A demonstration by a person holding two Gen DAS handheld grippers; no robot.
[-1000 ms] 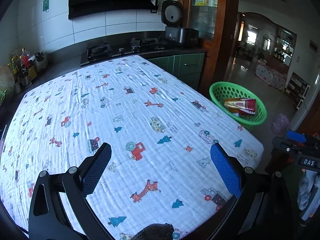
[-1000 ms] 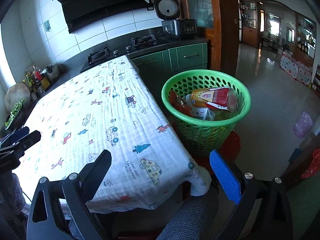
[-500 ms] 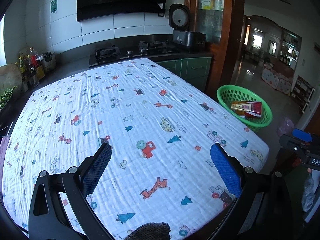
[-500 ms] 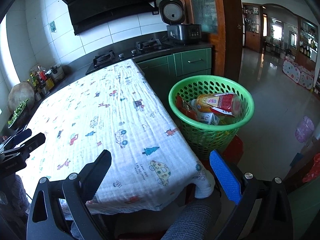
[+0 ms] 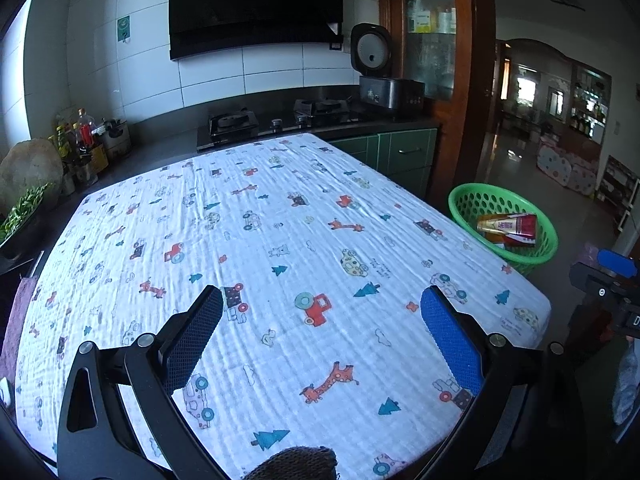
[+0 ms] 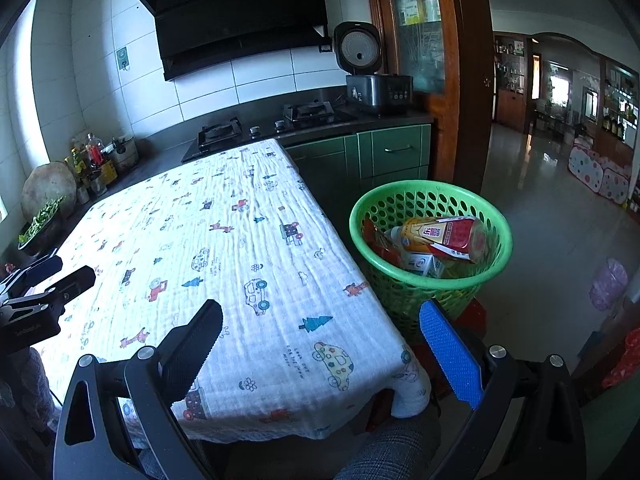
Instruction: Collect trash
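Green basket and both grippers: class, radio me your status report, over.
Left gripper open, empty. Right gripper open, empty. Green basket beside table, holding bottle and wrappers. Tablecloth shows no trash; nothing in the way.

A green plastic basket (image 6: 430,240) with a perforated wall stands upright on the floor just beside the right edge of the worktop (image 6: 240,264), towards its near corner. The trash sits inside it. On top lies a bottle (image 6: 440,236) on its side, its label yellow-orange at the left end and red at the right, its length reaching across most of the basket's opening. Under it is a small white carton (image 6: 420,263), and a red wrapper (image 6: 374,240) leans against the left inner wall. From the other side the bottle's red and yellow label (image 5: 508,226) shows above the rim (image 5: 472,196).
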